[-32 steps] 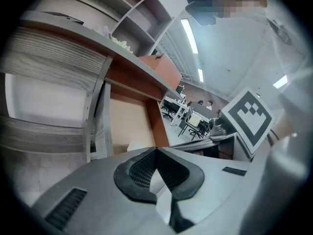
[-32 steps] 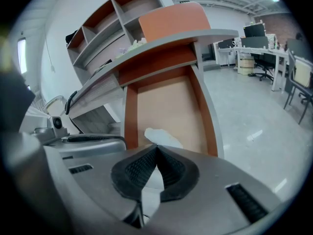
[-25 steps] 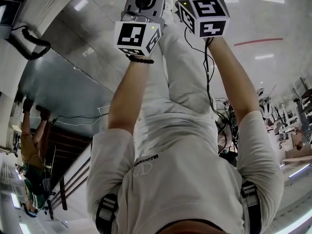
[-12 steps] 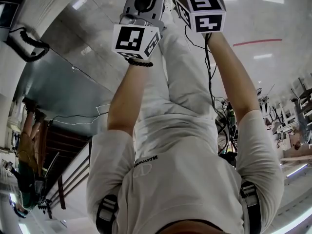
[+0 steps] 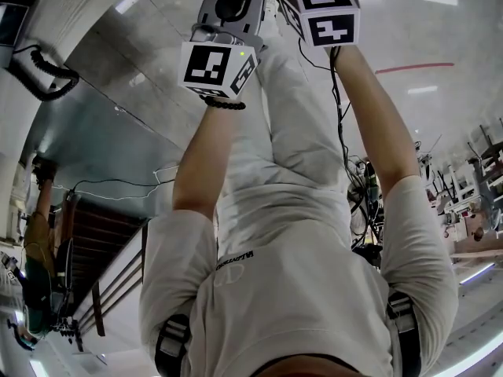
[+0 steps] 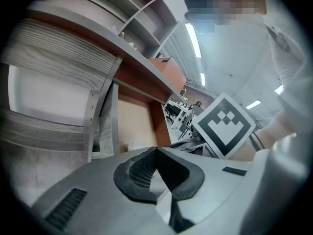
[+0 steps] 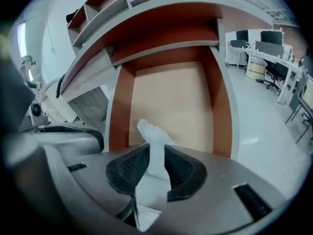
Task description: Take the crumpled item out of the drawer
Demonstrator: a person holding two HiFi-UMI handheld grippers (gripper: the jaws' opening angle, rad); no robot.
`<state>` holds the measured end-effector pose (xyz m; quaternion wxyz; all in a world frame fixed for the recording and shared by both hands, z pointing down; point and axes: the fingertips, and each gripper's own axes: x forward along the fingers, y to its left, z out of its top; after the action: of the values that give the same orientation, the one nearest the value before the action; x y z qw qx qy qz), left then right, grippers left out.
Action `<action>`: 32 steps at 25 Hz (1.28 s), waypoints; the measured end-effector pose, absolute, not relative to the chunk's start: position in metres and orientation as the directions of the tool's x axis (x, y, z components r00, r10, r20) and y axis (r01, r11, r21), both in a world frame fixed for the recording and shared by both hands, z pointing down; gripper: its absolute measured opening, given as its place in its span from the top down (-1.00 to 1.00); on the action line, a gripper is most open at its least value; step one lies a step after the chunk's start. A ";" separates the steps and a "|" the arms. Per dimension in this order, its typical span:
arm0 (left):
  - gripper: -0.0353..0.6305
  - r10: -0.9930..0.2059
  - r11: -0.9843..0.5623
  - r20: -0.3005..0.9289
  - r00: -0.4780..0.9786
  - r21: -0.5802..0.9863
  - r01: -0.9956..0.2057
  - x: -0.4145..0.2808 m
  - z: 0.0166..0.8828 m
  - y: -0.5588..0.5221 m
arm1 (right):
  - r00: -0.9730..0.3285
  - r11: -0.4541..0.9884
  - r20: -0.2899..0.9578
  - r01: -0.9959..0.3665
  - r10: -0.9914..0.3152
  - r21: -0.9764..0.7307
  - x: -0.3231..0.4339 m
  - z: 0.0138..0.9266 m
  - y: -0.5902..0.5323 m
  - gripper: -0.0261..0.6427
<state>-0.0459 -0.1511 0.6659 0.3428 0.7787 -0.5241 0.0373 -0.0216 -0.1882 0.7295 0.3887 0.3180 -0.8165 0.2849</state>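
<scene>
In the right gripper view a white crumpled item [image 7: 152,136] stands between the ribbed black pads [image 7: 128,168] of my right gripper [image 7: 155,152]. Its jaws are opening and the item still sits in the gap. Behind it is the drawer [image 7: 166,97], with a beige floor and red-brown side walls. My left gripper [image 6: 156,150] is shut, its tips meeting with nothing between them. In the head view both grippers reach up to the frame's top edge, the left gripper [image 5: 228,22] beside the right gripper [image 5: 314,6]; their jaws are cut off there.
Grey wood-grain shelves [image 6: 58,58] run along the left of the drawer unit. Office desks and chairs [image 7: 274,58] stand at the right. A coiled black cable [image 5: 43,65] hangs at the far left, and another person [image 5: 35,265] stands at the left edge.
In the head view the right gripper's marker cube has risen toward the top edge, and the left one has shifted slightly. The person at the far left has moved.
</scene>
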 end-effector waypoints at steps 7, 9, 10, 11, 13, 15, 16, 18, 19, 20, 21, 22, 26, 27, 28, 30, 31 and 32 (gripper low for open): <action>0.90 -0.791 -0.214 0.416 0.448 0.499 -0.840 -0.051 0.667 -0.151 | -0.503 0.641 0.818 -0.732 -0.279 -0.232 -0.024 0.727 -0.186 0.50; 0.89 -0.791 -0.211 0.417 0.447 0.499 -0.840 -0.053 0.667 -0.151 | -0.505 0.643 0.821 -0.727 -0.266 -0.238 -0.025 0.728 -0.182 0.50; 0.90 -0.792 -0.208 0.419 0.444 0.499 -0.841 -0.054 0.668 -0.150 | -0.502 0.645 0.824 -0.726 -0.262 -0.237 -0.026 0.730 -0.181 0.50; 0.89 -0.793 -0.204 0.420 0.442 0.500 -0.841 -0.056 0.668 -0.150 | -0.498 0.648 0.828 -0.725 -0.258 -0.235 -0.028 0.733 -0.180 0.50; 0.89 -0.794 -0.202 0.418 0.440 0.502 -0.841 -0.057 0.669 -0.150 | -0.489 0.648 0.834 -0.727 -0.256 -0.227 -0.030 0.737 -0.180 0.50; 0.90 -0.795 -0.205 0.414 0.443 0.504 -0.839 -0.056 0.668 -0.151 | -0.467 0.644 0.843 -0.737 -0.268 -0.204 -0.028 0.739 -0.183 0.50; 0.89 -0.795 -0.206 0.413 0.445 0.505 -0.838 -0.055 0.667 -0.152 | -0.453 0.646 0.849 -0.740 -0.273 -0.187 -0.027 0.739 -0.184 0.50; 0.89 -0.793 -0.207 0.414 0.446 0.507 -0.837 -0.053 0.667 -0.151 | -0.422 0.660 0.864 -0.736 -0.274 -0.150 -0.024 0.741 -0.184 0.50; 0.89 -0.792 -0.206 0.416 0.447 0.508 -0.837 -0.051 0.667 -0.151 | -0.410 0.667 0.872 -0.732 -0.269 -0.138 -0.024 0.742 -0.183 0.50; 0.90 -0.791 -0.205 0.417 0.448 0.509 -0.836 -0.051 0.667 -0.150 | -0.402 0.670 0.877 -0.730 -0.264 -0.133 -0.024 0.743 -0.183 0.50; 0.90 -0.790 -0.203 0.418 0.448 0.511 -0.835 -0.050 0.668 -0.150 | -0.399 0.668 0.879 -0.732 -0.261 -0.134 -0.025 0.743 -0.183 0.50; 0.90 -0.790 -0.201 0.419 0.448 0.512 -0.835 -0.050 0.668 -0.149 | -0.398 0.664 0.880 -0.735 -0.258 -0.138 -0.026 0.744 -0.183 0.50; 0.89 -0.790 -0.201 0.420 0.447 0.512 -0.835 -0.052 0.668 -0.149 | -0.373 0.656 0.887 -0.746 -0.273 -0.112 -0.022 0.745 -0.187 0.75; 0.89 -0.790 -0.200 0.420 0.446 0.511 -0.836 -0.052 0.668 -0.149 | -0.368 0.656 0.887 -0.747 -0.278 -0.104 -0.021 0.745 -0.188 0.77; 0.90 -0.790 -0.201 0.421 0.446 0.509 -0.837 -0.053 0.668 -0.149 | -0.367 0.655 0.887 -0.748 -0.281 -0.102 -0.021 0.745 -0.189 0.77; 0.90 -0.791 -0.202 0.421 0.444 0.505 -0.839 -0.054 0.667 -0.150 | -0.368 0.653 0.887 -0.750 -0.280 -0.105 -0.021 0.745 -0.189 0.78; 0.89 -0.792 -0.201 0.421 0.443 0.505 -0.840 -0.054 0.667 -0.150 | -0.368 0.652 0.887 -0.751 -0.280 -0.106 -0.020 0.745 -0.190 0.81; 0.89 -0.793 -0.201 0.420 0.442 0.504 -0.840 -0.054 0.666 -0.150 | -0.368 0.650 0.886 -0.753 -0.281 -0.107 -0.019 0.744 -0.190 0.83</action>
<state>-0.0541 -0.1503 0.6660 0.3484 0.7743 -0.5272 0.0339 -0.0193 -0.1904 0.7439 0.4557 0.3289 -0.7856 0.2589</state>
